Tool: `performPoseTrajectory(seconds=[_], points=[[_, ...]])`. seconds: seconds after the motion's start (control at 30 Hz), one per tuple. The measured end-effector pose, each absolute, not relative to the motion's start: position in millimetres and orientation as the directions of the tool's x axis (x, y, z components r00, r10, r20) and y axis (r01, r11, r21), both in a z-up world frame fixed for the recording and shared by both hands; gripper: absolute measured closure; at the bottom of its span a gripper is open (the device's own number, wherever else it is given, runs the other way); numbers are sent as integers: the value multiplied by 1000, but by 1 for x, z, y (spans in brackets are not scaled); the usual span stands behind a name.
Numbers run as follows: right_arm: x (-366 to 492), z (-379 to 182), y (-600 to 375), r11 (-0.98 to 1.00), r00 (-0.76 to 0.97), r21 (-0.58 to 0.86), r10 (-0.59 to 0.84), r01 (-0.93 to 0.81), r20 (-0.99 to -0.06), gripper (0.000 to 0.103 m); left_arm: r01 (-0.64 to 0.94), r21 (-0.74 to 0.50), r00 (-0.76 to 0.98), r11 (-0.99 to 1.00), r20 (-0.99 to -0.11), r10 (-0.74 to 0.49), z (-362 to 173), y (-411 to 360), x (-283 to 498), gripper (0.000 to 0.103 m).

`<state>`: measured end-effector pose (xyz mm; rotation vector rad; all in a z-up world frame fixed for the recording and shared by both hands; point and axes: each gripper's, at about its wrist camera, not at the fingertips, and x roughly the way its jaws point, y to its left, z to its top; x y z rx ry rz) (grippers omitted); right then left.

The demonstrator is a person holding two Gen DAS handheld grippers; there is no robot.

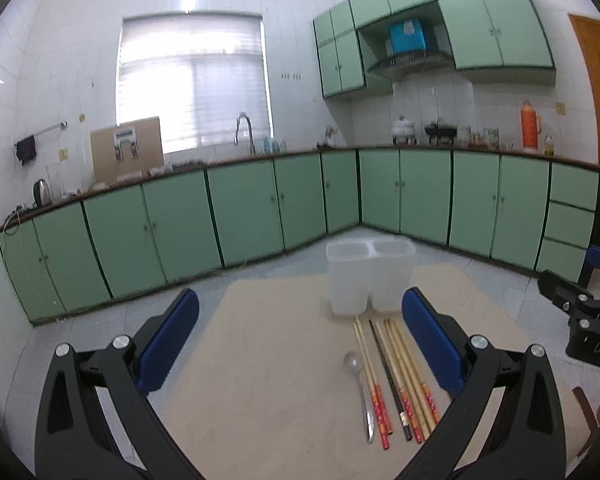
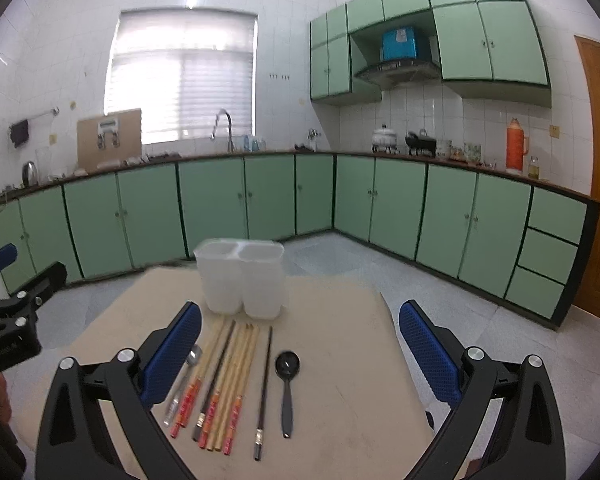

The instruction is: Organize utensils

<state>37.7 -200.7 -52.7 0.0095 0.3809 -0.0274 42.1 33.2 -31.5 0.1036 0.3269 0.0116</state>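
On the tan tabletop (image 2: 340,392) the translucent two-compartment holder (image 2: 242,280) stood at the far side, seemingly with nothing in it, so the sorting looked unstarted. Near it lay the row of chopsticks (image 2: 220,388), a metal spoon (image 1: 358,388) at the left end and a black spoon (image 2: 287,384) at the right. The left tool (image 1: 300,344) and right tool (image 2: 300,348) both hung spread wide above them, gripping nothing.

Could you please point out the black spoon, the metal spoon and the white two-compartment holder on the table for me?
black spoon (image 2: 287,363): right wrist view, on its round bowl.
metal spoon (image 1: 353,361): left wrist view, on its bowl.
white two-compartment holder (image 2: 224,284): right wrist view, on the front wall of its left compartment.
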Motion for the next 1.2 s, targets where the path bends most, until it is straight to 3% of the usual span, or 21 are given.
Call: performPoseTrajectory(seconds=[0.13, 0.2, 0.47, 0.7, 1.2], points=[[71, -74, -205, 1000, 874, -6, -26, 27, -486, 7, 5, 115, 905, 993, -423, 45, -53, 36, 72, 5], [89, -86, -207, 1000, 839, -4, -17, 18, -544, 16, 12, 124, 880, 992, -473, 48, -65, 36, 87, 5], [155, -132, -204, 999, 711, 28, 45, -35, -702, 36, 51, 65, 741, 997, -671, 6, -120, 31, 156, 6], [197, -169, -203, 996, 612, 70, 92, -60, -785, 38, 91, 56, 645, 994, -764, -16, -156, 10, 196, 24], [227, -194, -200, 996, 550, 86, 91, -35, -830, 39, 114, 7, 563, 994, -824, -59, -184, -1, 225, 25]])
